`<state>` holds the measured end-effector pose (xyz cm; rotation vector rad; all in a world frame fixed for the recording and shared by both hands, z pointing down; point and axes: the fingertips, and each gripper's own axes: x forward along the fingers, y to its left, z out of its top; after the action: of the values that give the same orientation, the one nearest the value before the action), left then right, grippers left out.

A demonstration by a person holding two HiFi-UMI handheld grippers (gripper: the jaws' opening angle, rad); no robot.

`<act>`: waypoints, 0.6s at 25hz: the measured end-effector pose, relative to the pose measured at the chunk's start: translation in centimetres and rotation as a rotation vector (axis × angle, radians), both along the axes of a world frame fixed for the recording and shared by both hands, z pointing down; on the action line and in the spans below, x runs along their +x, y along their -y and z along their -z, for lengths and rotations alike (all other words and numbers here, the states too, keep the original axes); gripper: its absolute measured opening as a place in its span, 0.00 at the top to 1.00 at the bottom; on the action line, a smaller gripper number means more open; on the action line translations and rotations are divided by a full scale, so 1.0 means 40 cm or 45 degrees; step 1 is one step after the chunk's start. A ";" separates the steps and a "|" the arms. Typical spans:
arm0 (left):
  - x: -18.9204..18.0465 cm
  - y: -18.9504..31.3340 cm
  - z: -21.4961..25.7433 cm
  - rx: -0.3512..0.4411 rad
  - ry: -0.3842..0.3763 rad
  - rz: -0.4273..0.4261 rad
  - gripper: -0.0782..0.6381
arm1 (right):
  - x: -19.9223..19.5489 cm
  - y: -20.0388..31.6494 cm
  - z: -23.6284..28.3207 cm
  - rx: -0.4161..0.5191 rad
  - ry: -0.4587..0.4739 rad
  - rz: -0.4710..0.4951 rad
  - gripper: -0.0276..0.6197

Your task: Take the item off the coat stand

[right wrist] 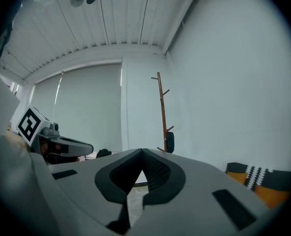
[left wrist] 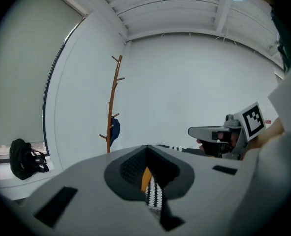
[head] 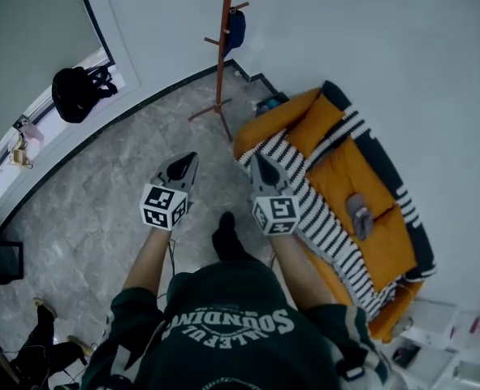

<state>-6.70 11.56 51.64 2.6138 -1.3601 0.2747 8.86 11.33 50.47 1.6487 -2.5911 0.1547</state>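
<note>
L gripper (head: 191, 160), R gripper (head: 258, 160) closed; shirt (head: 223, 356): "SOUNDING"

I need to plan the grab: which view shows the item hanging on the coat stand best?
The left gripper view: the blue item hangs side-on from a low peg of the coat stand. The right gripper view shows it darker; the head view sees it steeply from above.

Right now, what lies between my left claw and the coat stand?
Only bare grey floor, as the head view shows: nothing stands between the left claw and the coat stand. The sofa lies off to the right.
</note>
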 end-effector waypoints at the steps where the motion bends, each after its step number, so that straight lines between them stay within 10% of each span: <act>1: 0.004 0.036 0.002 -0.002 -0.001 0.006 0.89 | 0.003 0.040 0.000 -0.004 -0.001 0.006 0.96; 15: 0.050 0.406 0.041 0.004 0.016 0.085 0.89 | 0.028 0.449 0.045 0.006 0.017 0.109 0.96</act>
<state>-4.69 -4.67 50.01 2.5677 -1.4496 0.2796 9.99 -6.61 48.66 1.5399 -2.6679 0.1550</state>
